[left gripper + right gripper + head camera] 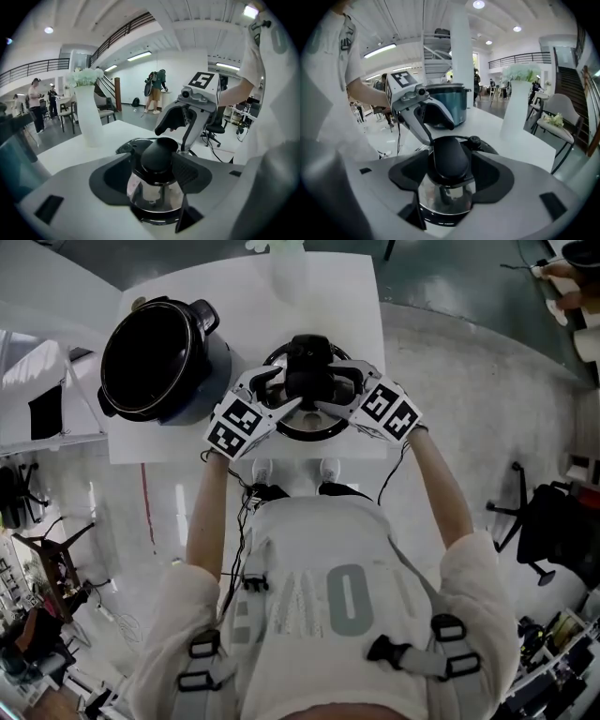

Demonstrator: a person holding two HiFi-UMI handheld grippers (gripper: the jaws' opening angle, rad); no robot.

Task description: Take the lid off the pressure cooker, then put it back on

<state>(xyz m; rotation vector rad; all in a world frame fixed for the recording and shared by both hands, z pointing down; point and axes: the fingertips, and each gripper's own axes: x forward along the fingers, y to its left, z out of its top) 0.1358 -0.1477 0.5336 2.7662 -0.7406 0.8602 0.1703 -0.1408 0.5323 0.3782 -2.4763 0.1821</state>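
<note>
Lid (323,432) rests at near edge of table (347,306), cooker (150,357) beside it at left.

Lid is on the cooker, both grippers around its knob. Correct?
No: head view shows the lid on the table beside the open cooker, not on it. Left gripper and right gripper are around its knob.

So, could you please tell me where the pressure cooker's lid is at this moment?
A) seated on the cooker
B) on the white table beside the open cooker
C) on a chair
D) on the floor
B: the head view shows the lid lying on the table, just right of the cooker, whose dark inside is uncovered.
</note>
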